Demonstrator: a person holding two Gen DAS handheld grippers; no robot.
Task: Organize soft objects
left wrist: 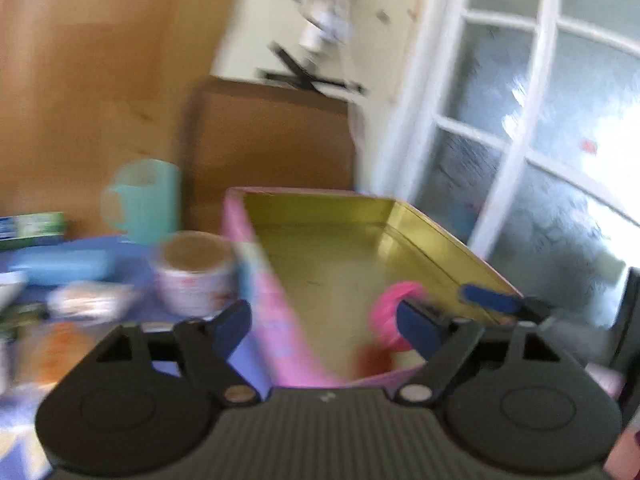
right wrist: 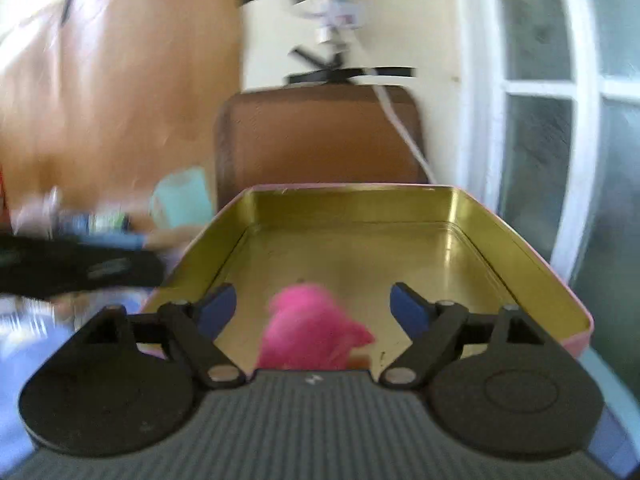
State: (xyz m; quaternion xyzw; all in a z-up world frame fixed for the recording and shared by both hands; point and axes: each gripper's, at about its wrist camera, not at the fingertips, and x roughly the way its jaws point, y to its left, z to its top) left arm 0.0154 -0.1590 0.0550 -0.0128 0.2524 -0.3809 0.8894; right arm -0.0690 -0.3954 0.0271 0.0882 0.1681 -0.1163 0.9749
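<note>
- My right hand-held gripper point(right wrist: 312, 308) stands wide open at the bottom centre of its view. The blue pads are well apart and grip nothing.
- A fluffy pink soft toy point(right wrist: 312, 332) sits between those open jaws, blurred, low in the frame. It appears to lie on the near end of the tin's floor, touching neither pad as far as I can tell.
- The tin point(right wrist: 520, 248) is pink outside and gold inside, and fills the middle of the right view.
- My left hand-held gripper point(left wrist: 324, 320) is also spread wide and empty. It straddles the tin's pink left wall near the bottom of its frame.
- In the left view the pink toy shows just beside the right pad, with a reddish smear below it that I cannot identify.
- Risks, as I judge them: both views are smeared, so my aim is loose. A jaw could clip the tin's wall and shove it across the blue-covered counter point(left wrist: 132, 276).
- The patterned cup point(left wrist: 194, 276) and the teal mug point(left wrist: 146, 200) stand to the tin's left, so a wide left sweep could topple them.
</note>
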